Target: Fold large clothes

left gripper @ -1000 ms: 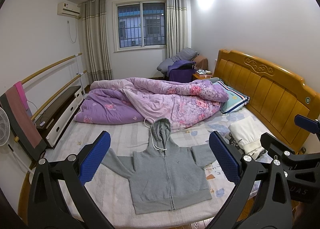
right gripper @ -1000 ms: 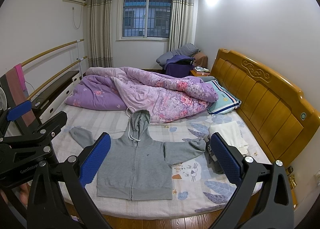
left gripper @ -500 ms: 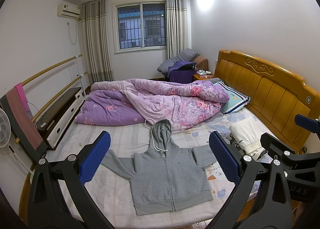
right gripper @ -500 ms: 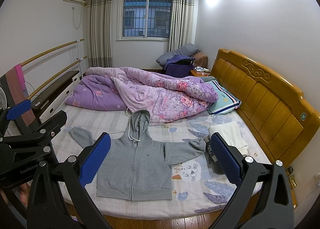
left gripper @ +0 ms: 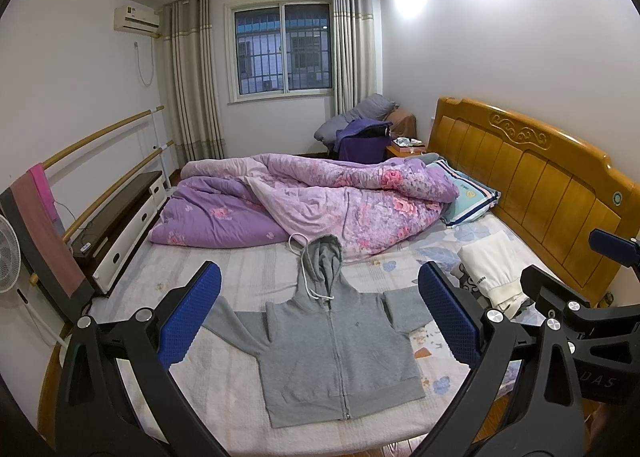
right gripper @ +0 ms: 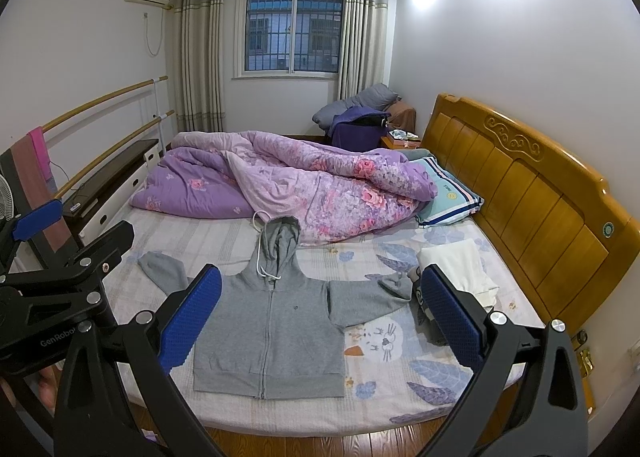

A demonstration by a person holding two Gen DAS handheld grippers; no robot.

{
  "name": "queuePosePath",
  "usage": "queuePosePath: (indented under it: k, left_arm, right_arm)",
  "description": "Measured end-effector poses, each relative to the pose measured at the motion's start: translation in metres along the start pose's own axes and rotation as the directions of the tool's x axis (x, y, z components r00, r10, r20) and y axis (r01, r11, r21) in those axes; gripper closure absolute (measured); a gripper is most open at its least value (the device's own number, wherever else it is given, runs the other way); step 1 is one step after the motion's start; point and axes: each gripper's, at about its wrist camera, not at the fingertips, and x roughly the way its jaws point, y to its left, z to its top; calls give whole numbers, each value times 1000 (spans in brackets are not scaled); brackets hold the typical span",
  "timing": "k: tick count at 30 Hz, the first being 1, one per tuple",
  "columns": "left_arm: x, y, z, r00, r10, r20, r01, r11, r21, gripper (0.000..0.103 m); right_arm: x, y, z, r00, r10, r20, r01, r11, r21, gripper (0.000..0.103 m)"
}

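Note:
A grey zip hoodie lies flat, front up, on the near part of the bed, sleeves spread to both sides and hood pointing toward the quilt. My left gripper hangs open in the air in front of the bed, nothing between its blue pads. My right gripper is likewise open and holds nothing, well short of the hoodie. Each gripper's black frame shows at the edge of the other's view.
A crumpled purple floral quilt fills the far half of the bed. Folded white clothes lie by the wooden headboard, with a striped pillow beyond. A low cabinet and rails run along the left wall.
Both views have tilted up and back a little, so the hoodie sits slightly lower in frame. Both grippers stay open and the hoodie has not moved.

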Motion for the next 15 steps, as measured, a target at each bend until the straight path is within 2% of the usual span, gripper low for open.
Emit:
queuePosePath:
  k: [15]
  left_arm:
    - [8,0,-7,1000,2,-9,-2,1000,-2,5]
  right_arm:
    - [4,0,-2,1000,2,-5,-2,1000,-2,7]
